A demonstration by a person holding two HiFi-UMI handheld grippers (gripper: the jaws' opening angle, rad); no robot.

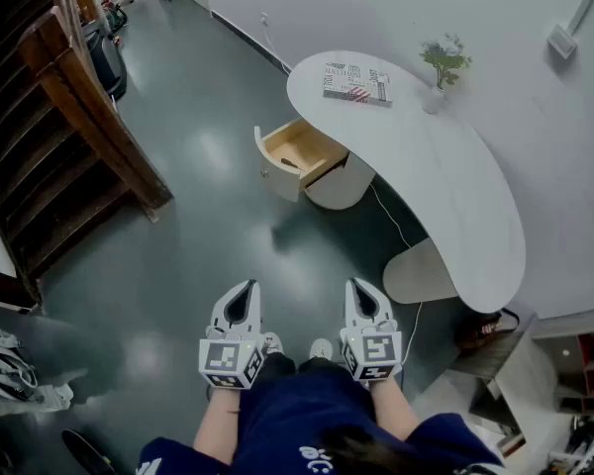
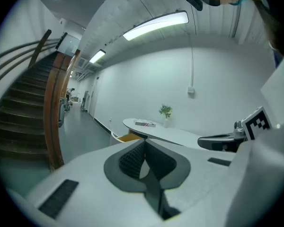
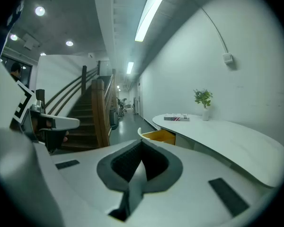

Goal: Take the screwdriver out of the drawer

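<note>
Under the curved white desk (image 1: 445,186) a wooden drawer (image 1: 299,152) stands pulled out toward the floor. A small dark thing (image 1: 290,163) lies inside it, too small to name. Both grippers hang low in the head view, well short of the drawer, side by side over the floor. My left gripper (image 1: 246,288) is shut and empty, its tips meeting (image 2: 144,141). My right gripper (image 1: 359,285) is likewise shut with nothing in it (image 3: 142,144). The drawer's yellow inside shows ahead in the left gripper view (image 2: 128,137) and in the right gripper view (image 3: 162,136).
A book (image 1: 356,83) and a small potted plant (image 1: 443,65) sit on the desk's far end. A wooden staircase (image 1: 64,137) rises at the left. A cable (image 1: 396,228) runs over the grey floor by the desk's base. The person's shoes (image 1: 295,346) show between the grippers.
</note>
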